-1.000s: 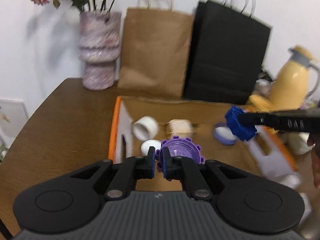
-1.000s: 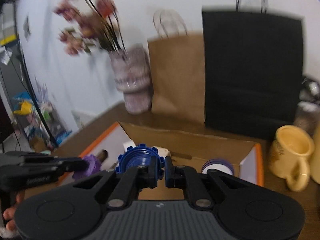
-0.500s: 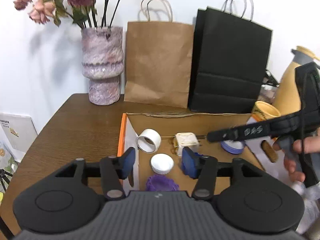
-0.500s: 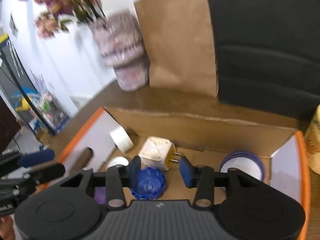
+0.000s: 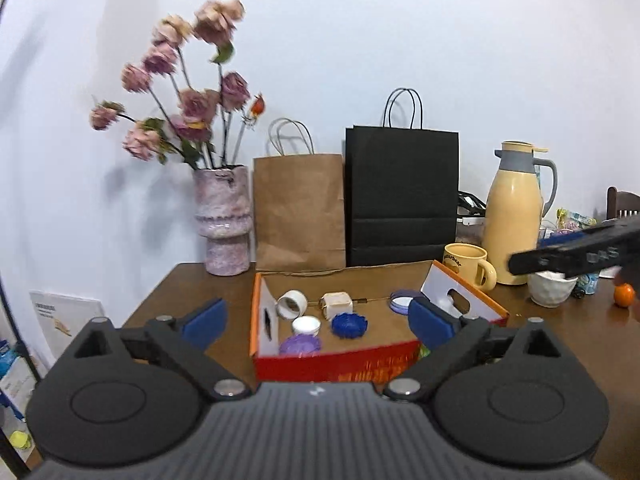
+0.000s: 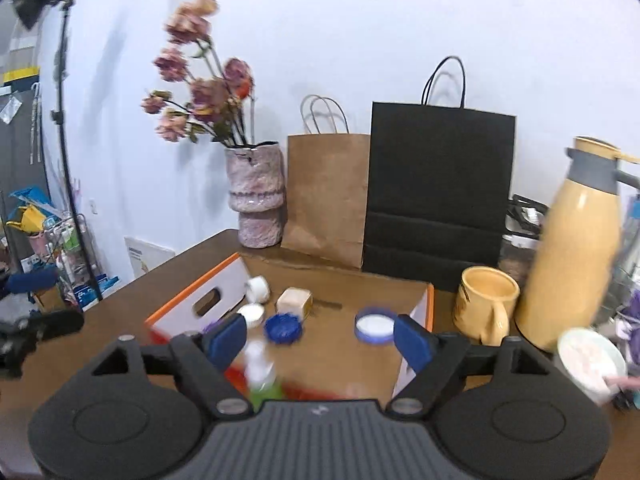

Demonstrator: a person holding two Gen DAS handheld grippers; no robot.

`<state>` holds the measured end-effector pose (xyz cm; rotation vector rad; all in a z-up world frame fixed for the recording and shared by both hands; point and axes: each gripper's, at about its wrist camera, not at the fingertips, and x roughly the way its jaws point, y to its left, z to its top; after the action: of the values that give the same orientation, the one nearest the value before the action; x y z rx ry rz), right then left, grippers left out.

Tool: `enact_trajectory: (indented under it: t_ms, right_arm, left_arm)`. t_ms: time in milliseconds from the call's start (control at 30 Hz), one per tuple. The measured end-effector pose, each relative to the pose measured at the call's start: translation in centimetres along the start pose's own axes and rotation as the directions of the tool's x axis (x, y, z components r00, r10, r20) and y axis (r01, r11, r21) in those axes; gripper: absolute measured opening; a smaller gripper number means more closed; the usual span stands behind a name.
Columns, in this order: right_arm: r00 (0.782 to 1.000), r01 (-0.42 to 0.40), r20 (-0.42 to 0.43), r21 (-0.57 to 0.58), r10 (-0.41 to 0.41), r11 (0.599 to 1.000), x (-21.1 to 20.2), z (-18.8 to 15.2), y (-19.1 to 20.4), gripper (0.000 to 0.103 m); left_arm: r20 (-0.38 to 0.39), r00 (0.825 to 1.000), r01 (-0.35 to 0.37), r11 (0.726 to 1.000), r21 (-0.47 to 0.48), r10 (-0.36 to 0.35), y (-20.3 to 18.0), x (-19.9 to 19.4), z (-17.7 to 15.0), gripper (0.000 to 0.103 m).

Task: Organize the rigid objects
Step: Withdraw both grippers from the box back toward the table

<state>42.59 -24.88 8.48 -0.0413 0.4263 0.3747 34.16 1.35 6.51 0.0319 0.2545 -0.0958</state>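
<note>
We held the left gripper [image 5: 318,322] wide apart, its jaws having just been opening, with nothing between the pads. Our right gripper [image 6: 320,338] likewise stood spread and empty, jaws just opened. Beyond them lay the cardboard box [image 5: 332,364] on the wooden table [image 5: 192,292]. Inside it rested the purple gear cap [image 5: 300,345] near the front wall, the blue gear cap [image 5: 349,324] just beside it, a white cap [image 5: 306,325], a tape roll [image 5: 292,304], a plug adapter [image 5: 338,304] and a purple-rimmed lid [image 5: 402,301].

Cardboard box [image 5: 340,276], matt; wooden table [image 5: 192,292], smooth; glazed ceramic mug [image 5: 466,266]; matt paper bags [image 5: 300,212]; rough stone-like vase [image 5: 224,220].
</note>
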Motion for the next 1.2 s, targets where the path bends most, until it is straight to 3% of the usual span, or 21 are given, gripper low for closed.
enact_trajectory:
  t_ms: [200, 367, 633, 700, 867, 967, 1067, 1200]
  right_arm:
    - [0.999, -0.045, 0.022, 0.036, 0.044, 0.998, -6.0, -4.7, 2.5, 0.086]
    - [0.997, -0.007, 0.073, 0.021, 0.006, 1.000, -10.3, -7.9, 4.9, 0.087]
    - [0.999, 0.002, 0.051, 0.020, -0.003, 1.000, -14.0, -12.6, 8.6, 0.087]
    - [0.997, 0.029, 0.068, 0.035, -0.032, 0.999, -14.8, -13.3, 9.1, 0.087]
    - [0.998, 0.005, 0.070, 0.034, -0.007, 0.999, -16.0, -14.6, 9.6, 0.088]
    - [0.998, 0.031, 0.045, 0.040, -0.033, 0.999, -15.8, -14.9, 9.2, 0.088]
    - [0.998, 0.007, 0.065, 0.081, -0.012, 0.997, -15.8, -15.5, 8.5, 0.092]
    - [0.997, 0.061, 0.046, 0.048, -0.063, 0.997, -15.0, -15.6, 8.0, 0.093]
  left_arm:
    - [0.000, 1.000, -0.030, 0.999, -0.038, 0.030, -0.1, -4.8, -2.6, 0.100]
    - [0.019, 1.000, 0.000, 0.997, -0.082, 0.001, -0.4, -8.9, -4.3, 0.101]
    - [0.063, 0.996, 0.060, 0.995, -0.074, -0.056, -1.7, -13.1, -6.7, 0.102]
    - [0.070, 0.997, 0.044, 0.997, -0.066, -0.039, -1.9, -13.7, -6.8, 0.103]
    - [0.095, 0.991, 0.103, 0.993, -0.056, -0.097, -2.2, -14.7, -7.6, 0.103]
    - [0.099, 0.992, 0.086, 0.996, -0.035, -0.082, -2.7, -14.6, -7.3, 0.103]
    - [0.122, 0.988, 0.100, 0.992, -0.070, -0.091, -2.8, -14.2, -7.4, 0.103]
    - [0.091, 0.993, 0.075, 0.996, -0.050, -0.070, -3.5, -12.7, -7.9, 0.103]
